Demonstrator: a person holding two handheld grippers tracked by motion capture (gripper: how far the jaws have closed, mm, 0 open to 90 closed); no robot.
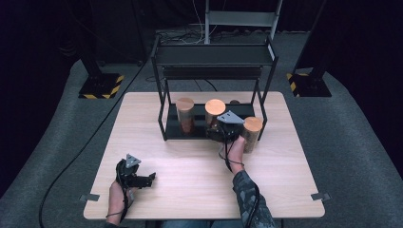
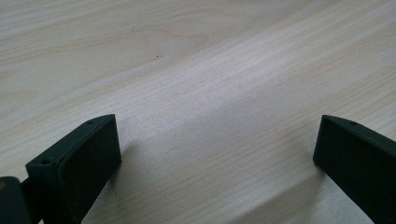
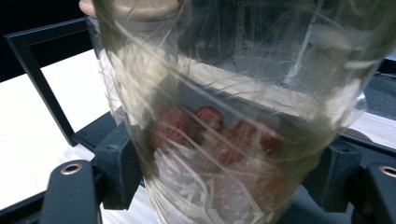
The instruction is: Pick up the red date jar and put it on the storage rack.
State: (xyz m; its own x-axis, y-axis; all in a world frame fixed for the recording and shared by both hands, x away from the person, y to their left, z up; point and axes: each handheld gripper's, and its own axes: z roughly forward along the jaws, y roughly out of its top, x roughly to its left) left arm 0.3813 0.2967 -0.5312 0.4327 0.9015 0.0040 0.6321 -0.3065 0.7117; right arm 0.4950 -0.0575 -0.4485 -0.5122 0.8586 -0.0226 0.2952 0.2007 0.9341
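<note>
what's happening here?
A person is working at a wooden table with a gripper in each hand. The right gripper is shut on a clear jar with a wooden lid, at the bottom shelf of a black rack. Another jar stands on that shelf, and one on the table beside the rack. The left gripper rests open over bare table.

I see a recording studio or lab, not a home. Black curtains (image 1: 43, 28) close off the dark room all around. One pale wooden desk (image 1: 190, 175) stands alone on grey carpet (image 1: 351, 142), with metal brackets at its front corners. Stand bases edged in yellow-and-black hazard tape (image 1: 100, 86) flank it, and cables (image 1: 81, 152) trail across the floor behind a black metal rack (image 1: 214, 57).
</note>
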